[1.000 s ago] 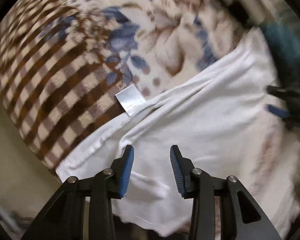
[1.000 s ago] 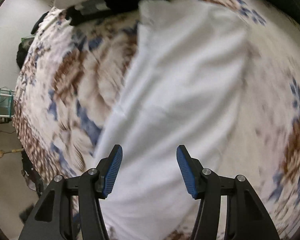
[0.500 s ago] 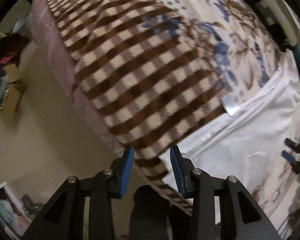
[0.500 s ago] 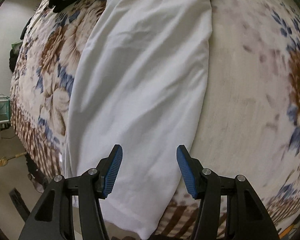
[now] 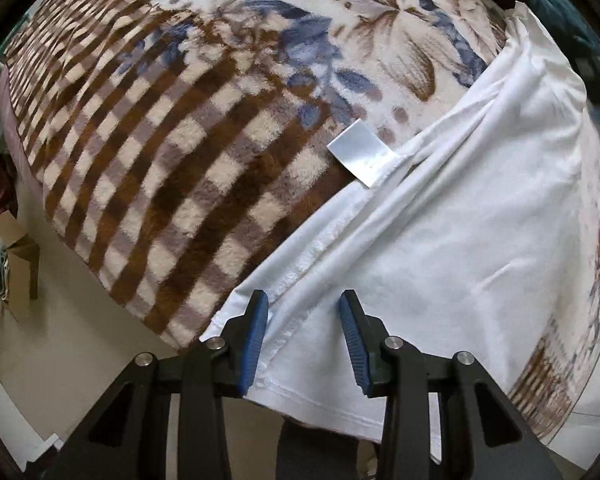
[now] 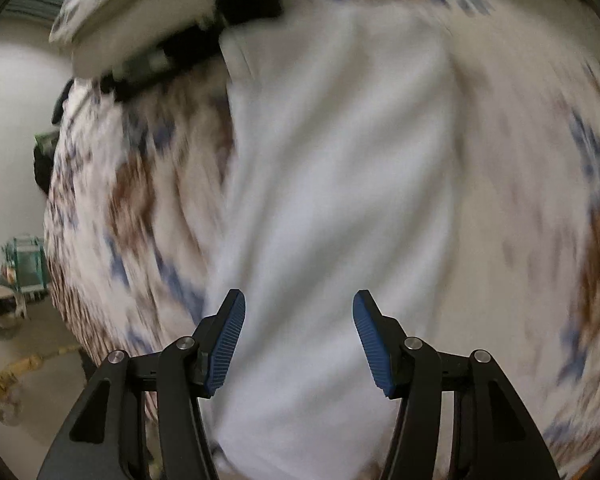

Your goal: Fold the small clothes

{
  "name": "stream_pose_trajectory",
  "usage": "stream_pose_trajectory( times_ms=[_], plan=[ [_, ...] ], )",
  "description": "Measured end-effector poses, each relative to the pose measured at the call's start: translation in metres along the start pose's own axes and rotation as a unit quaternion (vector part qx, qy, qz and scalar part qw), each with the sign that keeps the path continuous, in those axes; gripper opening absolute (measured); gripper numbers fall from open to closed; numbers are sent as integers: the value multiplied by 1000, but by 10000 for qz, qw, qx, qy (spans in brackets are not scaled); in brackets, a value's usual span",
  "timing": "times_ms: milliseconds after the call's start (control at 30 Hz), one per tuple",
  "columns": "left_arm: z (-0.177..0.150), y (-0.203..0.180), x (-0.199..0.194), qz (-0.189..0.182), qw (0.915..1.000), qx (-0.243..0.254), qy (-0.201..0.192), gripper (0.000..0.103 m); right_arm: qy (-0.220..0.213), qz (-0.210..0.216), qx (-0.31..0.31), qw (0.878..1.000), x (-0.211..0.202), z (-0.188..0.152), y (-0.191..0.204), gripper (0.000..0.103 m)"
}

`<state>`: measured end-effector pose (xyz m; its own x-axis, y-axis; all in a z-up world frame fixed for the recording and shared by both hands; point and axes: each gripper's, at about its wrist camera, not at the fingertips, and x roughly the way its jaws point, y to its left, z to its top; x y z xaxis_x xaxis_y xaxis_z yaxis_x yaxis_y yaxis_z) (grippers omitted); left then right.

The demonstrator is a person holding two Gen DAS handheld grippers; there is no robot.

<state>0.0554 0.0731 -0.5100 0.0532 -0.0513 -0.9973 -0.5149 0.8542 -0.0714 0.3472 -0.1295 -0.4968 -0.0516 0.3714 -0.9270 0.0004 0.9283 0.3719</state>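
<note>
A white garment (image 5: 452,236) lies folded lengthwise on a patterned blanket (image 5: 172,152), its hem hanging over the bed's near edge. A shiny white label (image 5: 360,151) sticks out from its left side. My left gripper (image 5: 303,322) hovers open above the garment's near left corner, nothing between the pads. In the blurred right wrist view the same white garment (image 6: 340,184) runs up the middle, and my right gripper (image 6: 299,326) stands open over its near end, not holding anything.
The blanket (image 6: 132,208) has a brown check border and blue-brown flowers. Beige floor (image 5: 76,344) and a cardboard box (image 5: 16,264) lie left of the bed. Dark clothes (image 6: 204,48) and a pillow (image 6: 140,12) sit at the far end.
The left gripper swung out over the bed edge, then came back over the garment's near left corner. The right gripper pulled toward the near hem, then moved back up along the garment. Both stayed open.
</note>
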Motion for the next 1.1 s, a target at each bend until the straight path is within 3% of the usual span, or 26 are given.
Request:
stream_pose_trajectory(
  times_ms=[167,233,267,300,333,400,567,800,867,967,1033,1100],
  plan=[
    [-3,-9,17,29,9997,188,-167,30,-328,-390,-141,9986,32,111,44,56],
    [0,-19,21,-21,9995,179,-246,20,-259,-662,-108,9974,51,142,54,44],
    [3,-14,22,-90,9994,196,-275,9,-176,-853,-115,9961,61,155,57,37],
    [5,-12,25,-122,9992,222,-305,4,-170,-985,-144,9949,69,164,59,21],
    [4,-11,25,-142,9990,229,-367,4,-153,-1086,-173,9938,73,168,60,10],
    [4,-3,25,-193,9987,235,-403,2,-269,-1160,-176,9927,72,175,64,4],
    [-4,18,1,-351,9982,192,-451,2,-800,-1025,20,9915,44,181,74,3],
    [-1,40,-5,-505,9982,27,-309,2,-657,-1132,-8,9914,69,195,85,2],
    [1,48,-2,-670,9976,-68,-162,5,-441,-1140,-207,9923,80,202,91,2],
    [6,68,-6,-1049,9940,-304,-39,7,-252,-835,-200,9960,74,211,90,16],
    [9,79,-12,-1198,9922,-348,-24,13,-388,-528,-263,9975,48,202,84,61],
    [10,86,-25,-1383,9897,-356,-115,26,-547,-347,-470,9968,15,180,79,69]
  ],
)
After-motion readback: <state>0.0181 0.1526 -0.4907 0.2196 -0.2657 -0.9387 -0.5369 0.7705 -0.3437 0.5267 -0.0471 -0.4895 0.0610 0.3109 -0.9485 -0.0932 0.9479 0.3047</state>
